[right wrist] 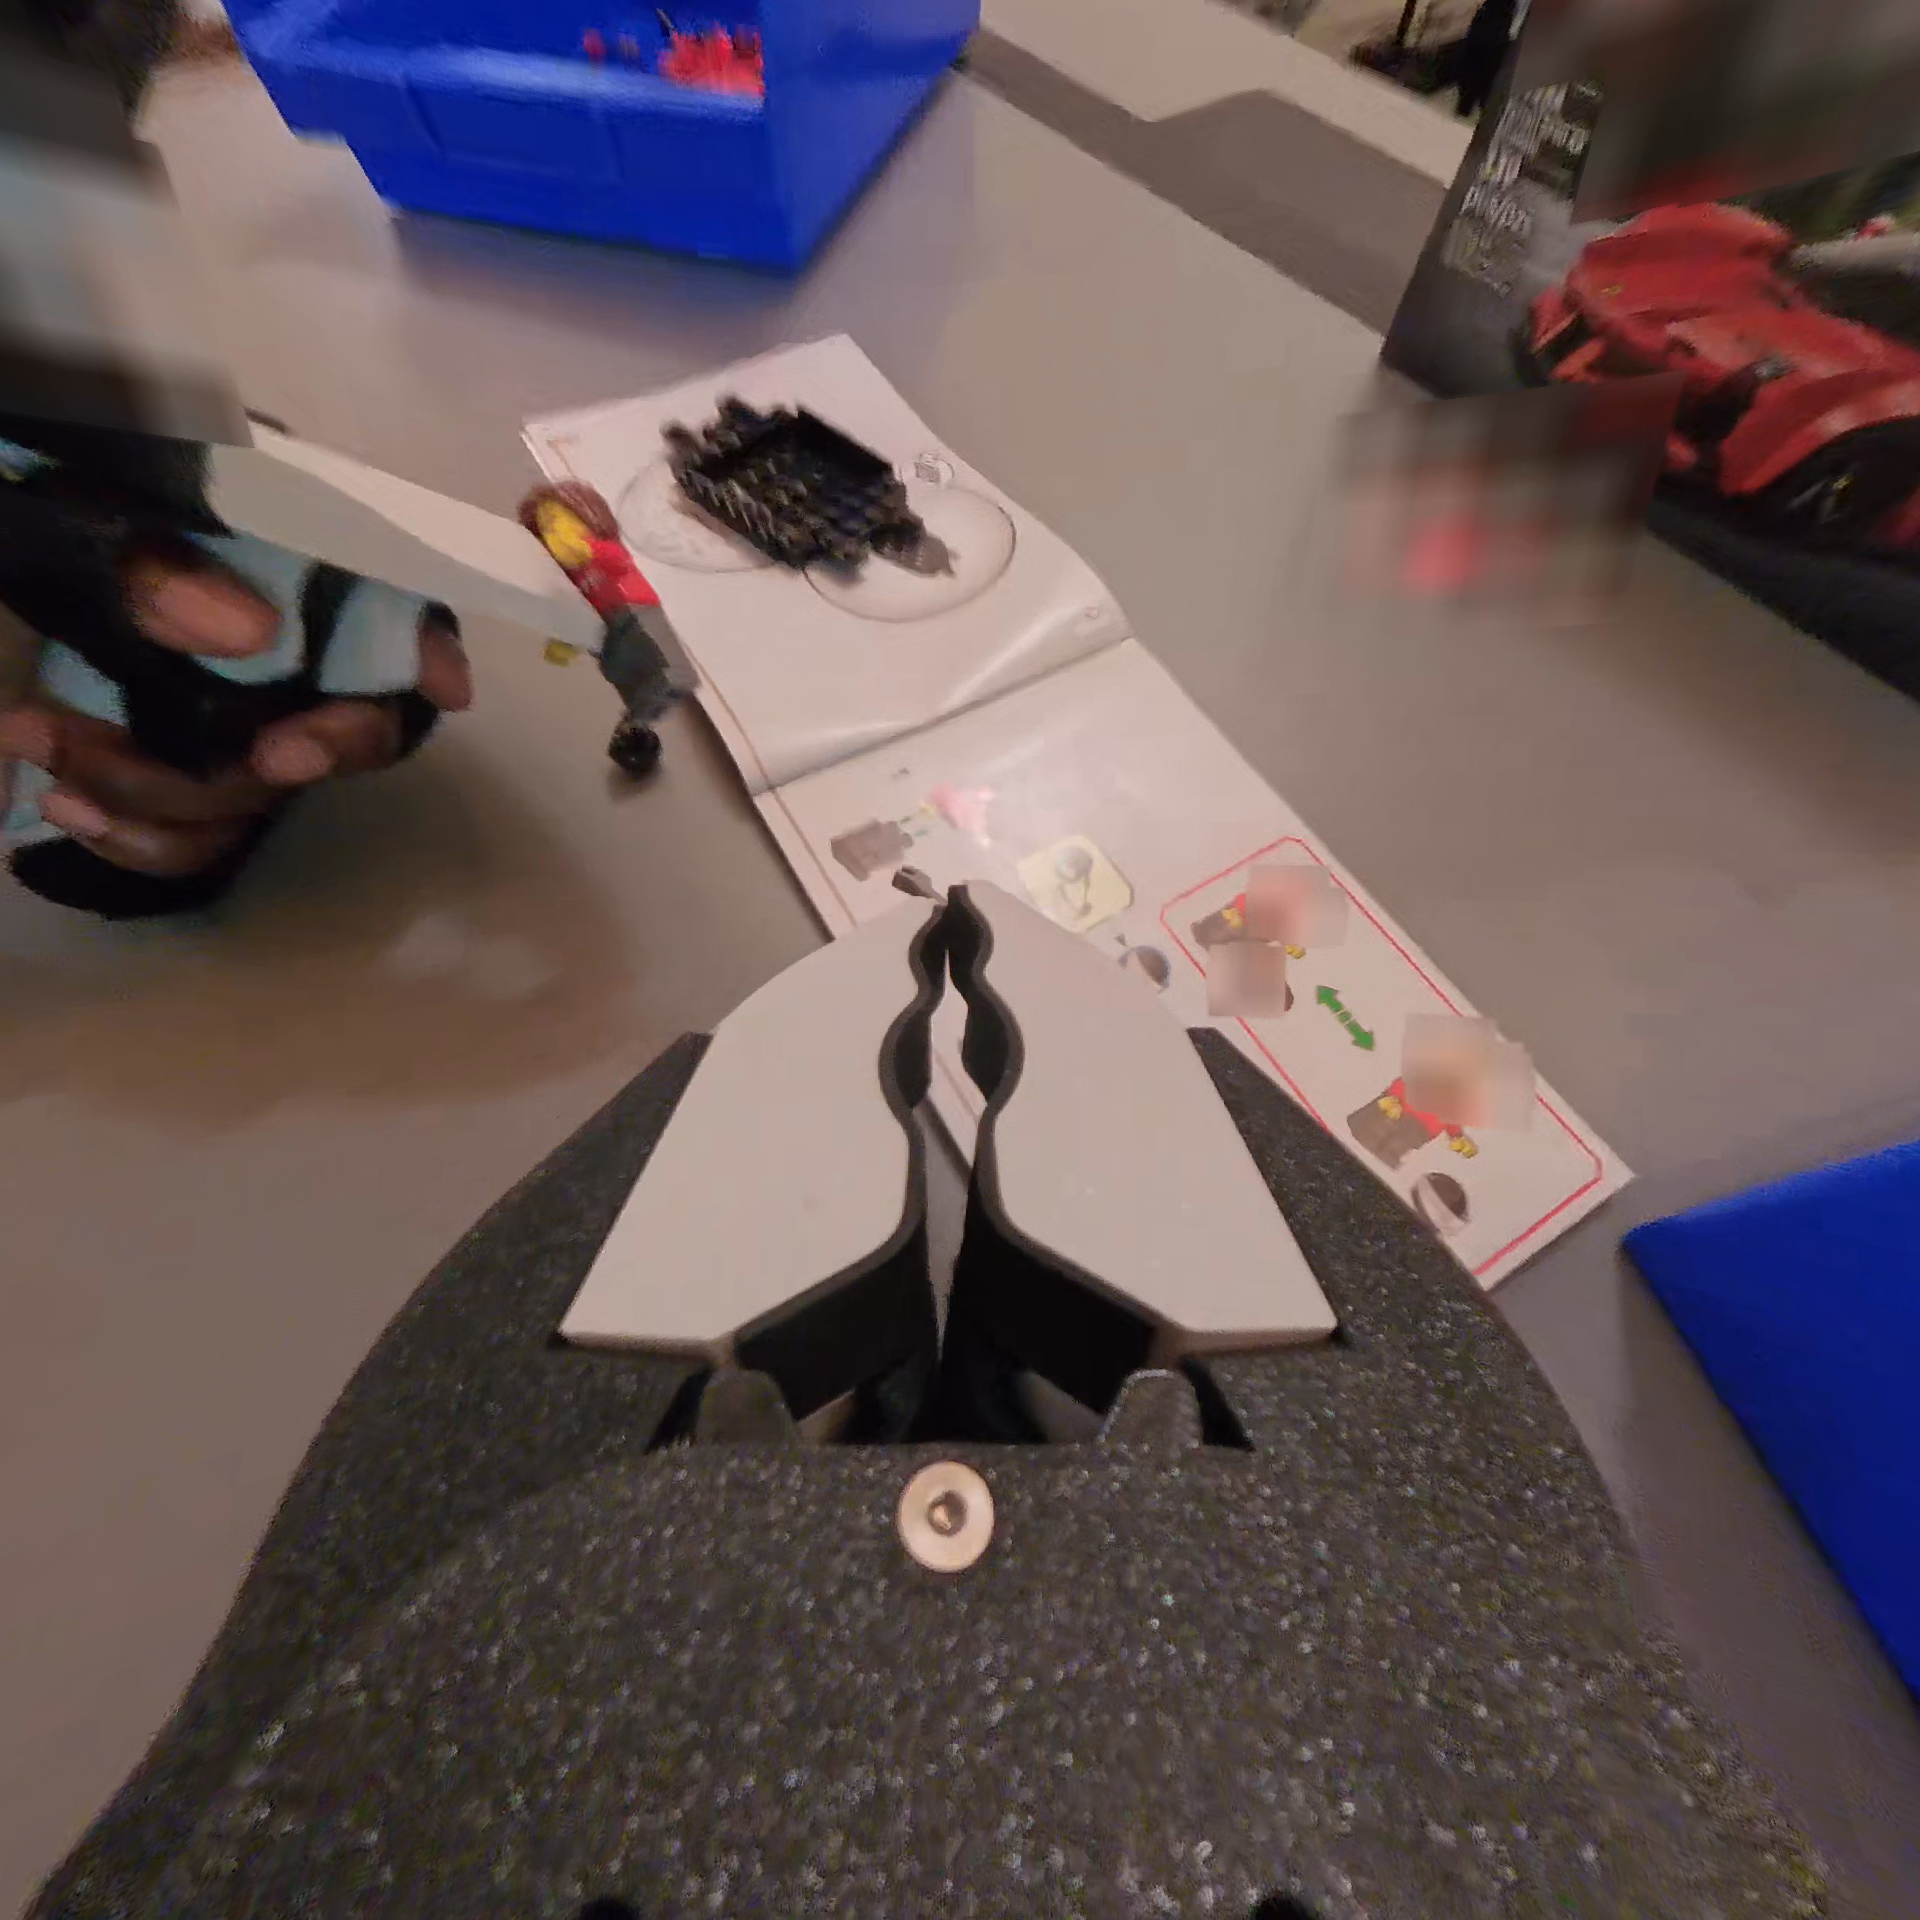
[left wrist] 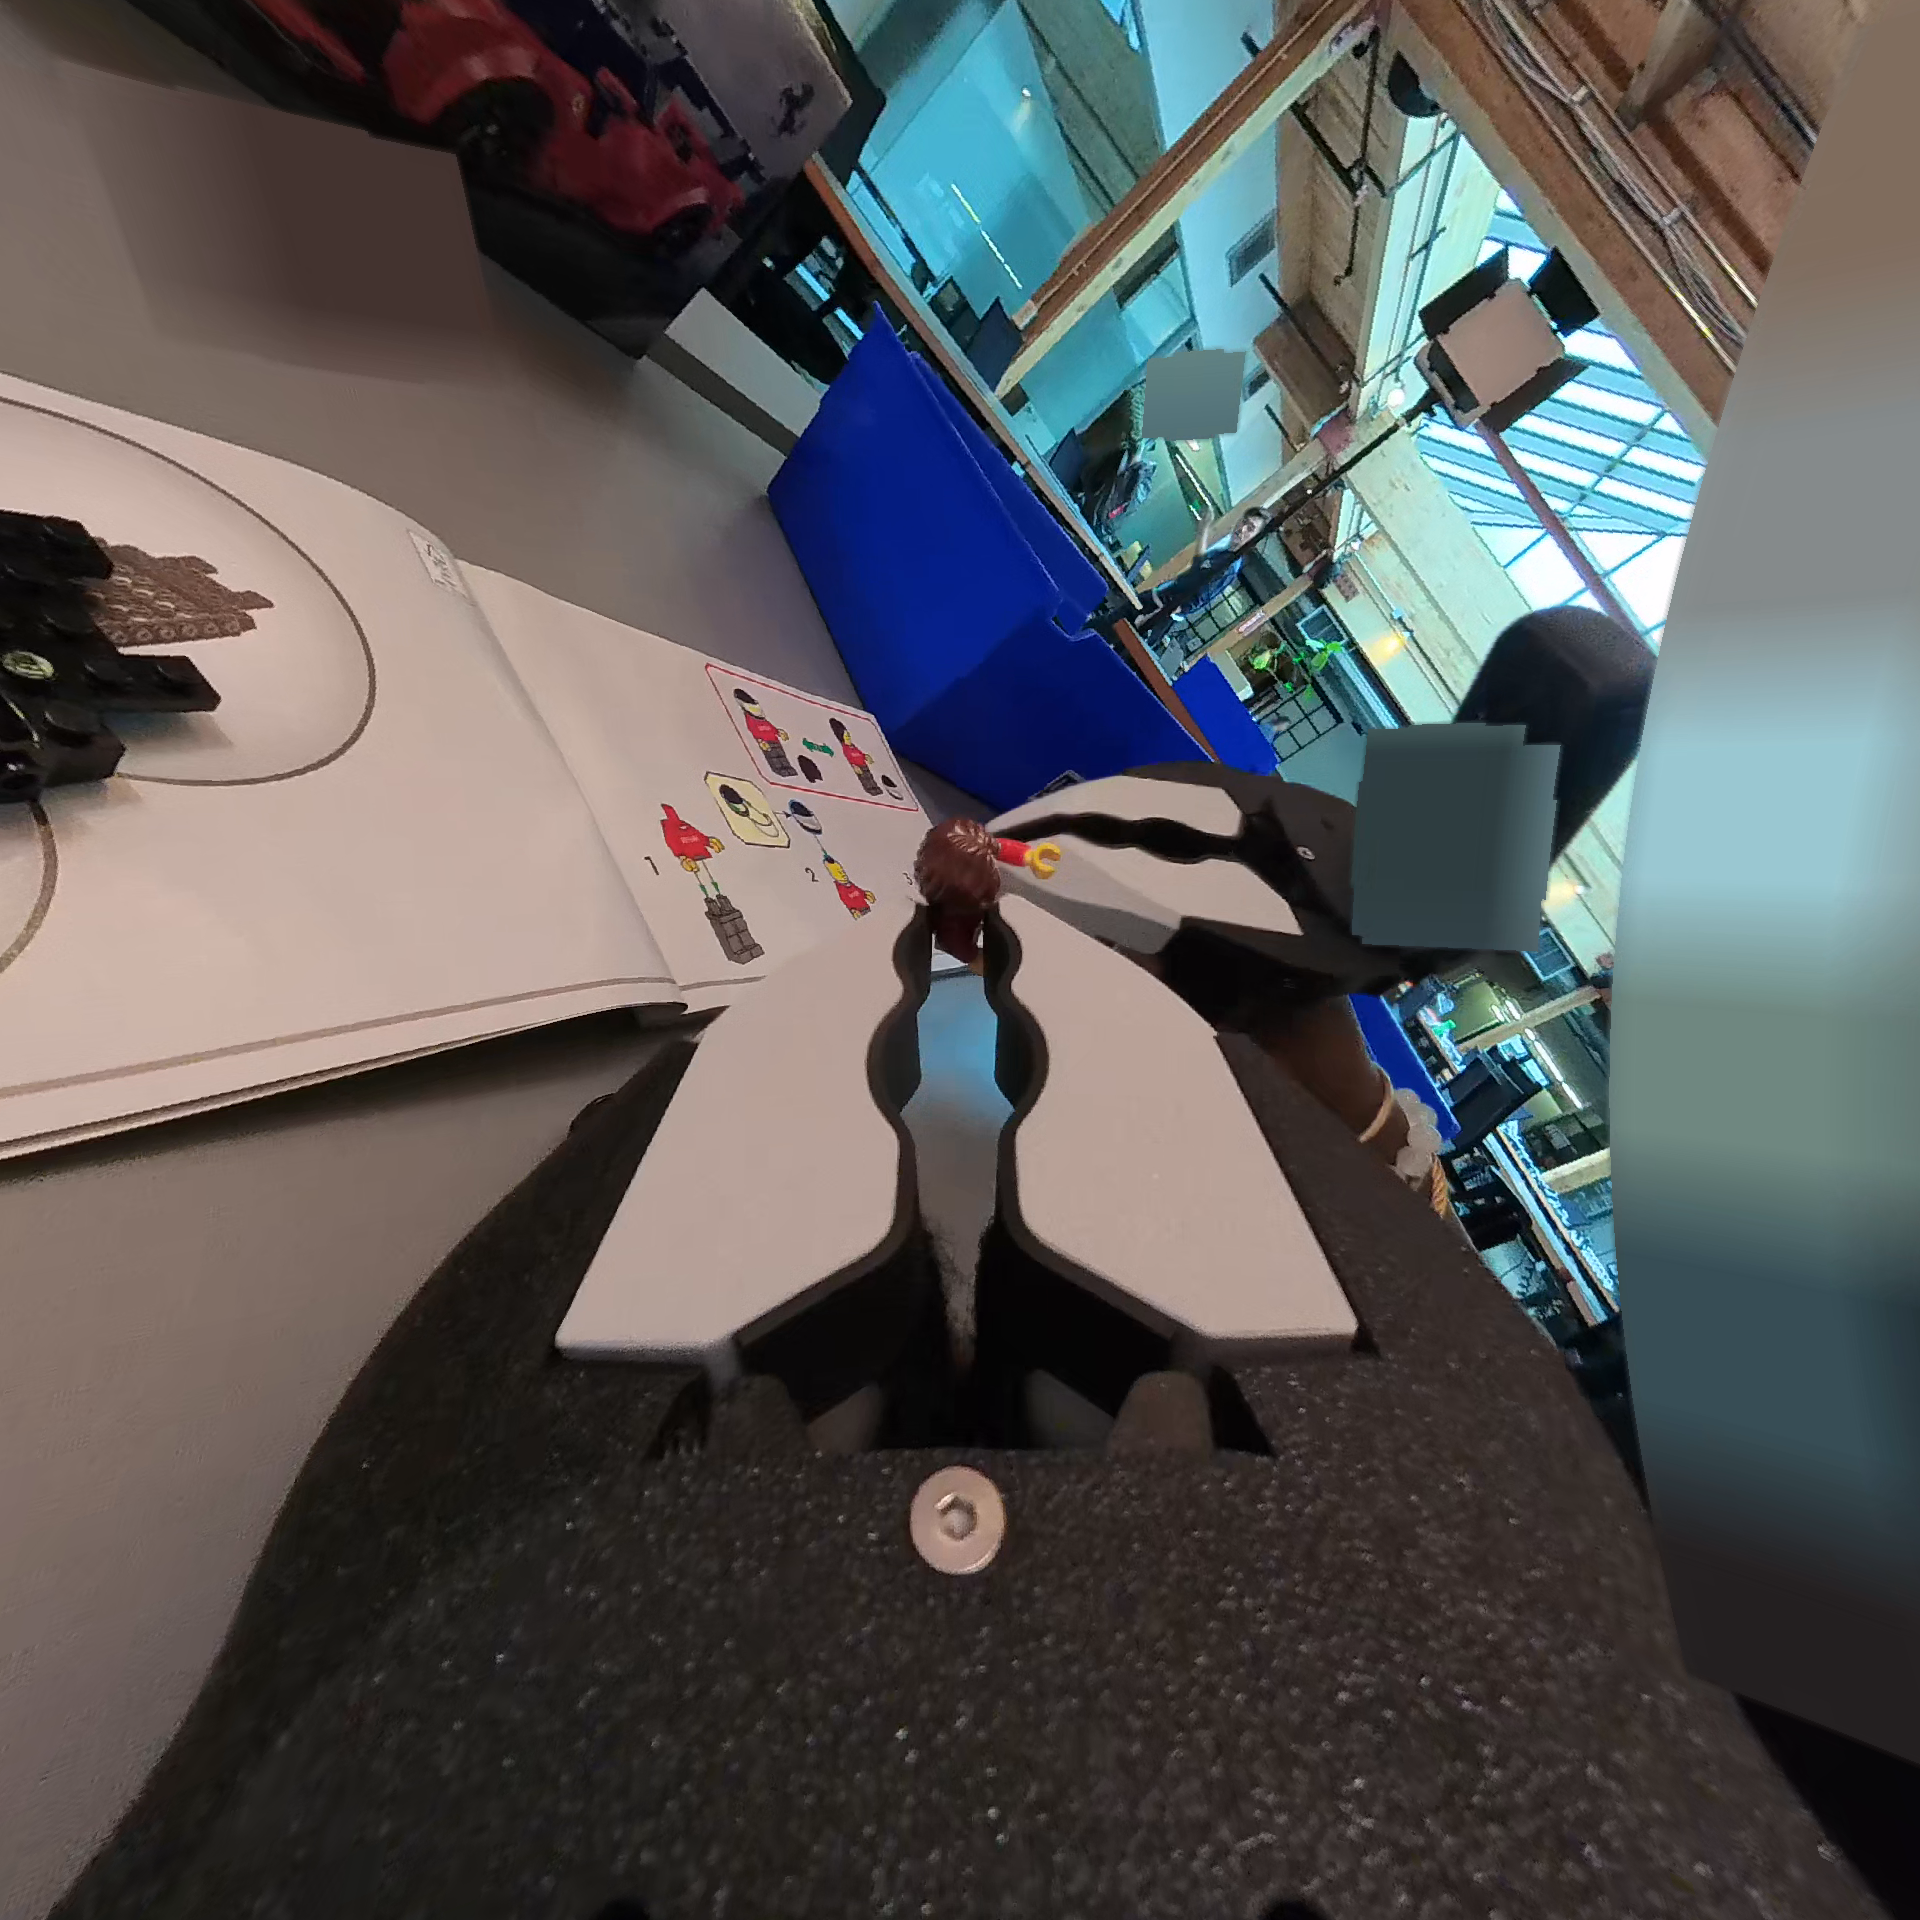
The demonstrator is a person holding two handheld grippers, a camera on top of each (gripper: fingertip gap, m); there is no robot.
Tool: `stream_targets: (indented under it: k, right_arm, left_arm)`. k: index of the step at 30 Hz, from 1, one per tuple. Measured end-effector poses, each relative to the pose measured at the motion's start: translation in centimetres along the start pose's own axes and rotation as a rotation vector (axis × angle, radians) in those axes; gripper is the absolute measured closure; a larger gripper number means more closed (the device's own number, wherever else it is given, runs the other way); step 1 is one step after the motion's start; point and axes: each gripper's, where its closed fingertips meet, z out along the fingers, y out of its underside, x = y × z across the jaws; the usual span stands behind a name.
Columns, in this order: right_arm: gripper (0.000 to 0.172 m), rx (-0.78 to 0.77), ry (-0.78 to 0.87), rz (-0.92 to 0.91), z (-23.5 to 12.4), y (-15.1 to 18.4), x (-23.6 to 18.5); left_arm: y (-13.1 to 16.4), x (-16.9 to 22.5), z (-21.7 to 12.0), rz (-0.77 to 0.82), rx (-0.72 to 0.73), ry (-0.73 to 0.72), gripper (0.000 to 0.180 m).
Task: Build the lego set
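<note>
A small toy figure (left wrist: 961, 883) (brown hair, red torso) is clamped between the fingertips of the left hand-held gripper (left wrist: 958, 935) above the grey desk (right wrist: 1195, 436), near the left edge of an open instruction booklet (right wrist: 935, 675). The right hand-held gripper (right wrist: 954, 914) is closed on nothing over the booklet's near page. A blue bin (right wrist: 582, 135) is seen at the far left.

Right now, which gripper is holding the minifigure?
The left gripper: its fingertips clamp the brown-haired minifigure. The right gripper is closed on nothing.
</note>
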Motion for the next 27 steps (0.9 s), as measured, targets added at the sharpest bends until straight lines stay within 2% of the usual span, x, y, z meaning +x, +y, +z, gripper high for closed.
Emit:
stream_targets:
  k: [4, 5, 8, 9, 12, 15, 18, 25, 27]
  right_arm:
    - [0.172, -0.183, 0.028, -0.088, 1.8, 4.2, 0.8]
    - [0.172, -0.188, 0.022, -0.092, 1.9, 4.5, 0.8]
    - [0.172, -0.264, -0.015, -0.091, 1.3, 4.8, 0.7]
    - [0.160, -0.284, -0.027, -0.105, 1.2, 4.5, 0.8]
    - [0.152, -0.400, -0.115, -0.183, 0.5, 4.0, 0.8]
    - [0.159, -0.538, -0.169, -0.281, 0.2, 3.7, 1.7]
    - [0.159, -0.673, -0.225, -0.171, 0.3, 4.1, 0.9]
    - [0.161, -0.749, -0.203, -0.176, 1.2, 5.4, 0.4]
    - [0.169, -0.775, -0.217, -0.173, 1.2, 5.5, 0.0]
  left_arm:
    - [0.1, 0.2, 0.1, 0.024, -0.006, 0.007, 0.172]
    - [0.3, 0.3, 0.1, 0.029, -0.013, 0.008, 0.172]
    - [0.4, 0.4, 0.1, 0.042, -0.020, 0.008, 0.172]
    - [0.5, 0.5, 0.1, 0.044, -0.022, 0.011, 0.172]
    - [0.5, 0.6, 0.1, 0.041, -0.027, 0.023, 0.172]
    - [0.6, 0.8, 0.1, 0.041, -0.029, 0.036, 0.172]
    - [0.4, 0.8, -0.1, 0.049, -0.010, 0.035, 0.172]
    - [0.5, 1.0, -0.2, 0.042, -0.020, 0.060, 0.172]
    - [0.4, 1.0, -0.2, 0.046, -0.015, 0.057, 0.172]
